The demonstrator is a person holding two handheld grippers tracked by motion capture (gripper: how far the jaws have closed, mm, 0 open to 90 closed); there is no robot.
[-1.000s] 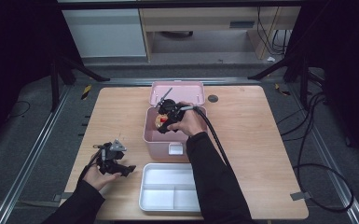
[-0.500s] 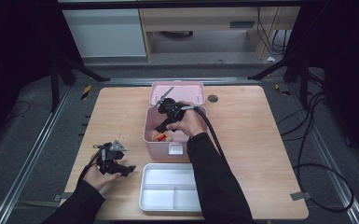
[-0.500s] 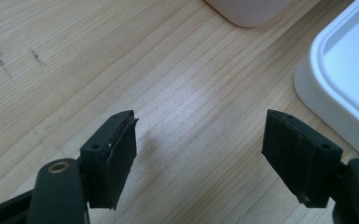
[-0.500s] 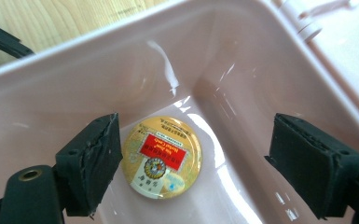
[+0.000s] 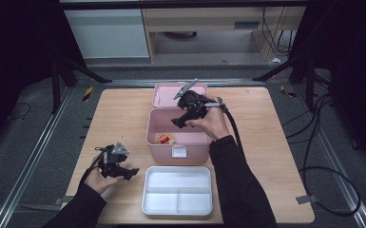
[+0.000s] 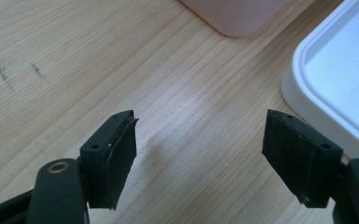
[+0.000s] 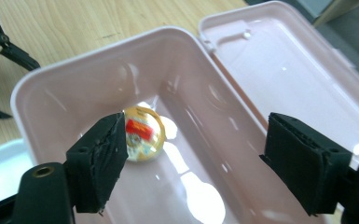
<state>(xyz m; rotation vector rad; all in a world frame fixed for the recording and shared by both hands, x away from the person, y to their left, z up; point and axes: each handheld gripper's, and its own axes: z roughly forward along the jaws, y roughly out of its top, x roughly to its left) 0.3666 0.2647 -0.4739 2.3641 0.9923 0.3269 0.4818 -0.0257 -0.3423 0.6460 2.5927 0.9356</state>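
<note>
Your right gripper [image 5: 179,119] hangs wide and empty above the pink box [image 5: 178,142]; the gold-wrapped sweet [image 7: 142,134] lies inside. Drift low and you could knock the box's wall. Your left gripper [image 6: 200,158], wide too, rests on the counter [image 5: 119,118].

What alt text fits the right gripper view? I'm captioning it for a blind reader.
An open right gripper hangs above an open pink plastic box, where a small round gold-wrapped item with a red label lies on the bottom. The box's lid lies flat behind it.
</note>
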